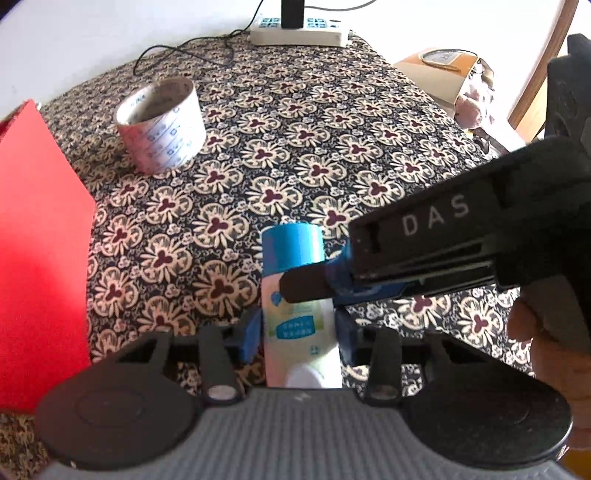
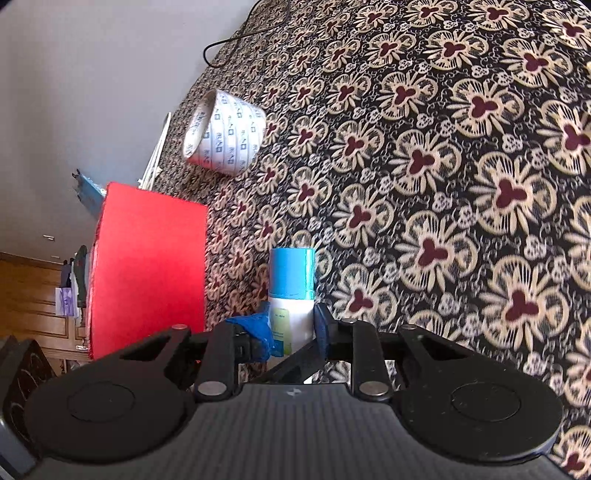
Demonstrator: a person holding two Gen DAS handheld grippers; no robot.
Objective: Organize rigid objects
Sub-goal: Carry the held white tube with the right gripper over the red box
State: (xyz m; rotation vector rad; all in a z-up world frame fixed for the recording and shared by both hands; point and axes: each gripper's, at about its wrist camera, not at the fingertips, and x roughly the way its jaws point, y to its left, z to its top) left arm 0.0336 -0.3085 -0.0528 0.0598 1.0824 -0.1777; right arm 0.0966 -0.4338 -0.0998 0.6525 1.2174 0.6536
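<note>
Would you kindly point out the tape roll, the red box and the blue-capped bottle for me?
tape roll (image 1: 162, 125): left wrist view, on its printed outer wall.
red box (image 2: 151, 266): right wrist view, on its broad red face.
blue-capped bottle (image 1: 292, 246): left wrist view, on the blue cap.

**Tally of things in view**

One white bottle (image 1: 301, 325) with one blue cap (image 1: 293, 245). One roll of printed tape (image 1: 162, 123), standing on its rim. One red box (image 1: 40, 251). One white power strip (image 1: 299, 31) at the far edge, with one black plug in it and one black cable (image 1: 184, 48) trailing across the cloth. One patterned cloth (image 1: 295, 140) over the surface. One cardboard box (image 1: 439, 74) beyond the surface's edge. Two grippers: the left gripper (image 1: 295, 332) and the right gripper (image 2: 291, 328), each with two fingers.
</note>
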